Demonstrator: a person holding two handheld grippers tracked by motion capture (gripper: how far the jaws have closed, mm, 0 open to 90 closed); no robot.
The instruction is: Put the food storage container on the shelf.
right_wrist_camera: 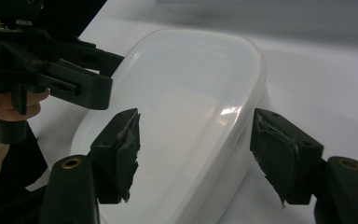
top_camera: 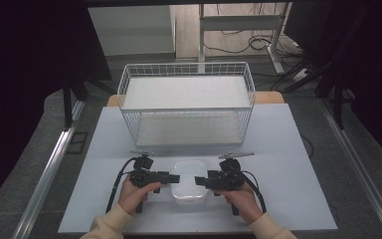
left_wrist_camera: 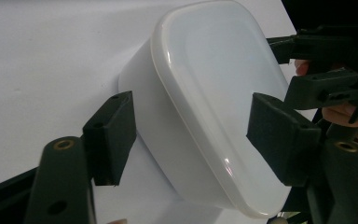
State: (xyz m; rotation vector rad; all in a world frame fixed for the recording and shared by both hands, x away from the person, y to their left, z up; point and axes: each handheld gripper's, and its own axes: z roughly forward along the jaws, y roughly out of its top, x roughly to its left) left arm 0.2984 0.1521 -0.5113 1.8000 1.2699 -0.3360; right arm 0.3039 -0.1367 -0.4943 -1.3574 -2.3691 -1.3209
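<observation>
A translucent white lidded container (top_camera: pixel 189 181) sits on the white table near the front edge, its lid on. My left gripper (top_camera: pixel 175 178) points at its left side and is open; in the left gripper view the container (left_wrist_camera: pixel 205 102) lies between the spread jaws, with one pad (left_wrist_camera: pixel 113 135) beside its wall. My right gripper (top_camera: pixel 199 181) points at its right side, also open; in the right gripper view the container (right_wrist_camera: pixel 186 121) runs between the two pads (right_wrist_camera: pixel 121 154). Neither gripper presses the container.
A white wire basket (top_camera: pixel 186 102) with a white floor stands behind the container at the table's back. The white table top (top_camera: pixel 288 164) extends to both sides. A person's hands (top_camera: pixel 134 194) hold the grippers from the front edge.
</observation>
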